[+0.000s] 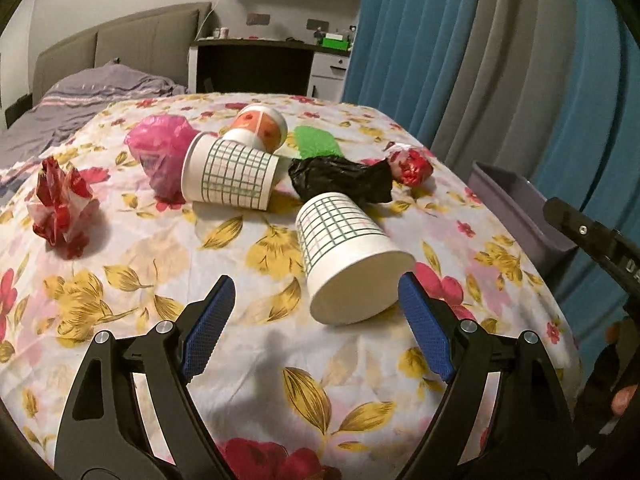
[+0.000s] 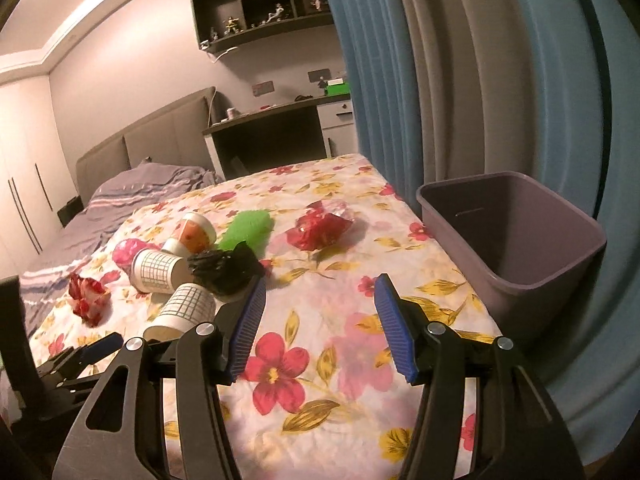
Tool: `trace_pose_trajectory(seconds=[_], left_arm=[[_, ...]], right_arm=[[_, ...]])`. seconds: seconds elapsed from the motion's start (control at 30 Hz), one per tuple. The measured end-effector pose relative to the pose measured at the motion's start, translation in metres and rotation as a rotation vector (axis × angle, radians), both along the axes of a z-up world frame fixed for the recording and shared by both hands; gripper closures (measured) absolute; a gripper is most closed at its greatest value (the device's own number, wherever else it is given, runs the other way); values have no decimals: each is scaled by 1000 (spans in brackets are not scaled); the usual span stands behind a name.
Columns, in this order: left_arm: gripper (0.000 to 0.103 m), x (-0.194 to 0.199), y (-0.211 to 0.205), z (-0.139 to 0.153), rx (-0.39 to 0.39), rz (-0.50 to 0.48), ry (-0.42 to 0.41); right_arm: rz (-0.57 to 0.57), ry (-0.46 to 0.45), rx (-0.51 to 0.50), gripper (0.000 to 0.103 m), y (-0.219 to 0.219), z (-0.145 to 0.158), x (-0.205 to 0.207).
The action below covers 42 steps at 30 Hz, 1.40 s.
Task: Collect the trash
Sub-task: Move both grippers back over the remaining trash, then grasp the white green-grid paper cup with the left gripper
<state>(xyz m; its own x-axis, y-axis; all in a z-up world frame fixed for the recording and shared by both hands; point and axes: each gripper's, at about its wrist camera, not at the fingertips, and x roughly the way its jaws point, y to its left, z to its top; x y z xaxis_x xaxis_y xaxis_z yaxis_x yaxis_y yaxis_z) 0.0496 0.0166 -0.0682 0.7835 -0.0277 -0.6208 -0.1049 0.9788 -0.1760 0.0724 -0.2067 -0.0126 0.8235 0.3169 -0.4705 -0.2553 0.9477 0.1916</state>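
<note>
On the floral bedsheet (image 1: 248,360) we see trash scattered: a white paper cup with a green grid (image 1: 344,256) on its side nearest us, a crumpled black plastic bag (image 1: 340,180) behind it. Our left gripper (image 1: 316,300) stands wide, empty, the cup just ahead. Our right gripper (image 2: 320,300) is partly open, holding nothing, near the purple plastic bin (image 2: 516,280) beside the bed.
</note>
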Motion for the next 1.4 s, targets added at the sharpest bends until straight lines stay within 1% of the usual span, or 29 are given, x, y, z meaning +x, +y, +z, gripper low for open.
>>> trace_pose_trajectory(seconds=[0.07,0.13,0.23,0.3,0.33,0.4,0.43,0.5,0.53,0.6,0.77,0.97,1.17,1.4], left_arm=[[23,4,3,-2,-25,1,14],[25,7,4,-3,-24,8,21],[32,10,5,-2,-28,5,23],[46,14,5,-3,-33,-5,38],[49,17,4,-5,-30,-8,51],[63,21,5,-8,-42,-17,74],[66,22,5,-10,-49,-18,80],[76,24,7,-11,-54,-18,92],[78,24,7,-11,-53,-14,94],[87,24,7,-11,-49,-11,94],[100,23,9,-10,-52,-7,89],[101,16,16,-4,-74,-9,54],[101,-1,26,17,-95,-11,-11],[101,-16,49,37,-94,56,-79]], right_arm=[[2,-1,-3,47,2,0,1],[5,1,-5,47,3,0,0],[9,4,-9,47,5,-1,2],[12,6,-12,47,6,-1,2],[14,6,-13,47,8,-1,2],[19,6,-18,47,9,-1,3],[20,5,-21,47,10,-1,3],[23,4,-27,47,12,-1,3],[24,4,-28,47,13,-1,3],[26,5,-30,47,15,-1,4],[32,7,-41,47,19,-1,4],[37,7,-51,47,24,-1,5],[52,17,-65,47,34,-2,9],[125,53,-94,47,66,-11,23]])
